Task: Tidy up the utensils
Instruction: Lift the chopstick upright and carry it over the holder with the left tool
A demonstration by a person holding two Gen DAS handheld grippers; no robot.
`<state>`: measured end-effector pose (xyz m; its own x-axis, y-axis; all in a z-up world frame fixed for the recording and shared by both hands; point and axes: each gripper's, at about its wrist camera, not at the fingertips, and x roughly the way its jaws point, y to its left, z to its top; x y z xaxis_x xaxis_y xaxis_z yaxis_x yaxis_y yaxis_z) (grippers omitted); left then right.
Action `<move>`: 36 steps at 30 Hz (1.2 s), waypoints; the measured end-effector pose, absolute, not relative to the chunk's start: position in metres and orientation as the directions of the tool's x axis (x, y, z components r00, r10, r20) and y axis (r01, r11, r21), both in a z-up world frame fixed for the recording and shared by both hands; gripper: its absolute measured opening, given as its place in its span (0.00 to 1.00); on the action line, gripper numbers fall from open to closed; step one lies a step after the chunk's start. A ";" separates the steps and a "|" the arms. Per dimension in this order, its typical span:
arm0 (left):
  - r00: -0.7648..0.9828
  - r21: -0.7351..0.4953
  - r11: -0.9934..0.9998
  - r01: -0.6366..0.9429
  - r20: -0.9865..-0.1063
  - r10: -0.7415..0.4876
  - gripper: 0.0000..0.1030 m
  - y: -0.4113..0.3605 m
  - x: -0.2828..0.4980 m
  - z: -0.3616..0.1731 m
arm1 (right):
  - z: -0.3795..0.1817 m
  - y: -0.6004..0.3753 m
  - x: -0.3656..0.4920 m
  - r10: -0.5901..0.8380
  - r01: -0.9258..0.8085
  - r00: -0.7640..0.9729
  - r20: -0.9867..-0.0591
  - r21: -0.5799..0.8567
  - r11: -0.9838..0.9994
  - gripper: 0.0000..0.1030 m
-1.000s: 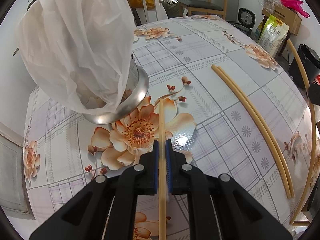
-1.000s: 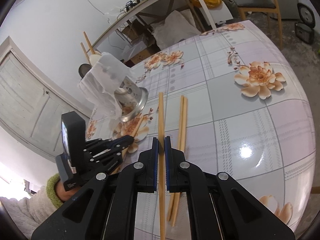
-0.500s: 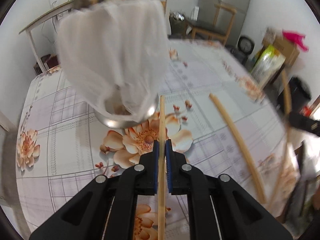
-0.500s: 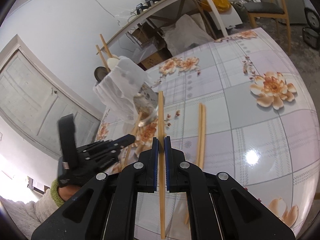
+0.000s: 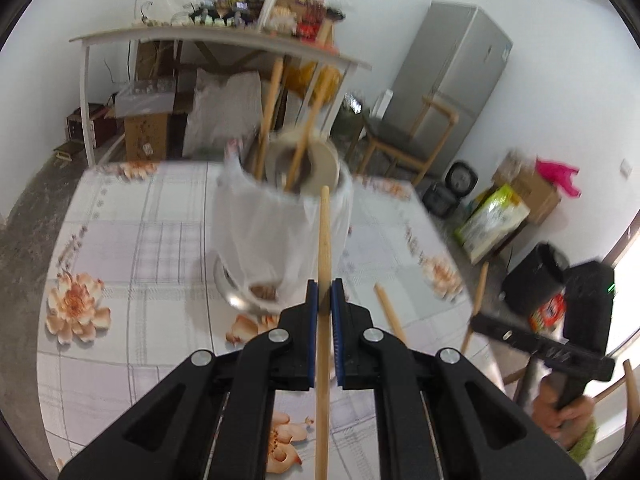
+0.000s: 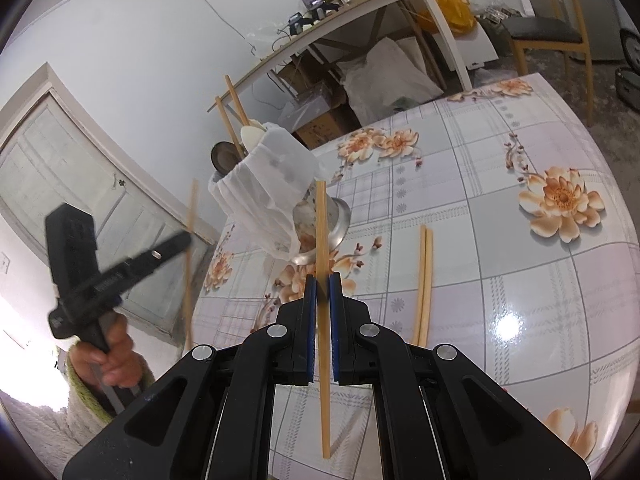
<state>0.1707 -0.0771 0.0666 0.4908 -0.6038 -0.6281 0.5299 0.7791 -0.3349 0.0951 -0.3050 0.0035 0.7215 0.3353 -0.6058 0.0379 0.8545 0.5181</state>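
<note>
A: So where are the chopsticks?

B: One chopstick [image 5: 323, 264] is pinched between the left gripper [image 5: 324, 292] jaws, its tip just ahead of them, in front of the holder [image 5: 280, 224]. Another chopstick [image 6: 322, 256] is clamped in the right gripper [image 6: 322, 292], running out ahead of and behind the jaws.

A: And the rest?

B: A pair [image 6: 424, 280] lies flat on the table [image 6: 540, 280], right of the right jaws. Two more stand in the holder, which is wrapped in a white bag [image 6: 272, 196], beyond both jaws.

A: Anything past that?

B: A shelf [image 5: 224, 36], a chair [image 5: 404, 140] and a fridge [image 5: 452, 76], well behind
</note>
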 end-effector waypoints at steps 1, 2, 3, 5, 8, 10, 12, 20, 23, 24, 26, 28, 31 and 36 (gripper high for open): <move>0.502 -0.339 0.777 0.530 -0.613 -0.610 0.06 -0.073 0.170 0.073 | 0.005 -0.305 0.095 0.335 0.036 0.723 -0.604 0.518 0.855 0.04; 0.517 -0.344 0.775 0.530 -0.593 -0.617 0.06 -0.069 0.170 0.082 | 0.006 -0.305 0.095 0.334 0.035 0.725 -0.602 0.517 0.855 0.04; 0.527 -0.349 0.773 0.530 -0.579 -0.622 0.06 -0.065 0.170 0.089 | 0.007 -0.306 0.095 0.333 0.035 0.727 -0.601 0.517 0.855 0.04; 0.555 -0.368 0.765 0.528 -0.533 -0.639 0.06 -0.058 0.174 0.109 | 0.009 -0.306 0.095 0.335 0.031 0.730 -0.596 0.518 0.855 0.04; 0.593 -0.393 0.754 0.527 -0.466 -0.657 0.06 -0.050 0.182 0.133 | 0.009 -0.306 0.095 0.340 0.027 0.731 -0.593 0.522 0.853 0.04; 0.608 -0.417 0.740 0.527 -0.423 -0.672 0.06 -0.048 0.190 0.149 | 0.009 -0.307 0.096 0.342 0.025 0.730 -0.592 0.523 0.852 0.04; 0.618 -0.456 0.714 0.531 -0.368 -0.694 0.06 -0.046 0.199 0.164 | 0.008 -0.308 0.096 0.345 0.024 0.730 -0.590 0.526 0.850 0.04; 0.730 -0.520 0.684 0.511 -0.158 -0.665 0.06 -0.045 0.232 0.200 | 0.008 -0.313 0.097 0.345 0.033 0.727 -0.594 0.532 0.846 0.04; 0.755 -0.538 0.679 0.499 -0.116 -0.646 0.06 -0.046 0.248 0.203 | 0.008 -0.314 0.098 0.342 0.036 0.727 -0.595 0.531 0.847 0.04; 0.764 -0.538 0.684 0.493 -0.108 -0.636 0.06 -0.049 0.256 0.202 | 0.008 -0.315 0.098 0.342 0.037 0.727 -0.595 0.532 0.846 0.04; 0.769 -0.548 0.681 0.486 -0.102 -0.631 0.06 -0.053 0.267 0.197 | 0.008 -0.316 0.101 0.342 0.041 0.726 -0.597 0.533 0.845 0.04; 0.773 -0.553 0.683 0.476 -0.107 -0.625 0.06 -0.058 0.279 0.188 | 0.008 -0.317 0.103 0.340 0.044 0.724 -0.600 0.533 0.845 0.04; 0.774 -0.564 0.686 0.460 -0.123 -0.621 0.06 -0.066 0.290 0.171 | 0.007 -0.320 0.106 0.339 0.050 0.721 -0.604 0.533 0.845 0.04; 0.781 -0.565 0.702 0.434 -0.153 -0.606 0.06 -0.077 0.303 0.143 | 0.004 -0.323 0.109 0.337 0.060 0.713 -0.615 0.532 0.845 0.04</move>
